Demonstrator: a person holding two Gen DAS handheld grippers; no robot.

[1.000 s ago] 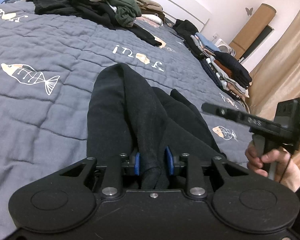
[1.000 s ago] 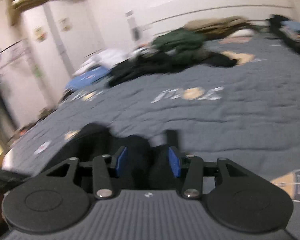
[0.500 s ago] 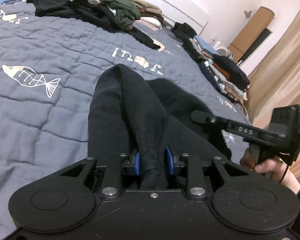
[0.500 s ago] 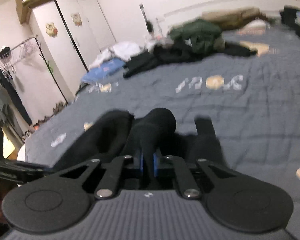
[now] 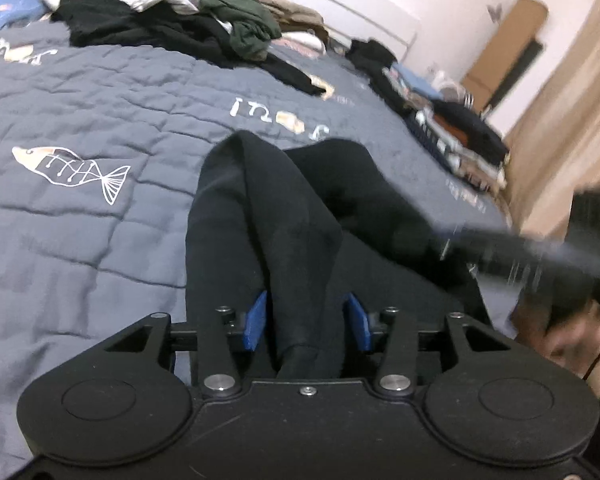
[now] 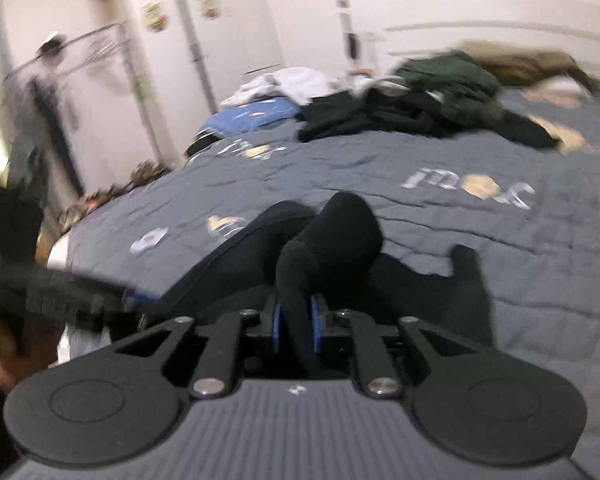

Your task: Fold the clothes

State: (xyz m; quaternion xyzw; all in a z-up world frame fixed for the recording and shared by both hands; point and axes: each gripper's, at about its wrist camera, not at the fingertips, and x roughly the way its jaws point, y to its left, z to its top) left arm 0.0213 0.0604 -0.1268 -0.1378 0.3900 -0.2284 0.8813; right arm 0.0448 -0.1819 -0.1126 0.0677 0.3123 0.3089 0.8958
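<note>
A black garment [image 5: 260, 216] lies bunched on the grey quilted bedspread [image 5: 100, 112] near the close edge of the bed, raised into soft ridges where both tools meet it. The left tongs [image 5: 306, 322] stand released: their blue pads [image 5: 256, 320] are spread apart with a fold of the black cloth running loosely between them, not pinched. The right tongs [image 6: 296, 328] are clenched on a narrow ridge of the same garment [image 6: 332, 232], the blue pads [image 6: 277, 330] pressed against the cloth on both sides. In the left wrist view the right tool appears as a blurred dark bar at the right edge, touching or just beside the garment, with the person's hand under it. The bedspread carries printed motifs: a white outlined fish [image 5: 74, 168] to the left of the garment, and white lettering [image 5: 278, 116] beyond it, seen upside down and too distorted to read with certainty. At the head of the bed lies a loose heap of dark and green clothes [image 5: 204, 28], and along the right side a stack of folded clothes [image 5: 456, 136]. The right wrist view shows white wardrobe doors [image 6: 220, 32] with small stickers whose print is too blurred to read.
</note>
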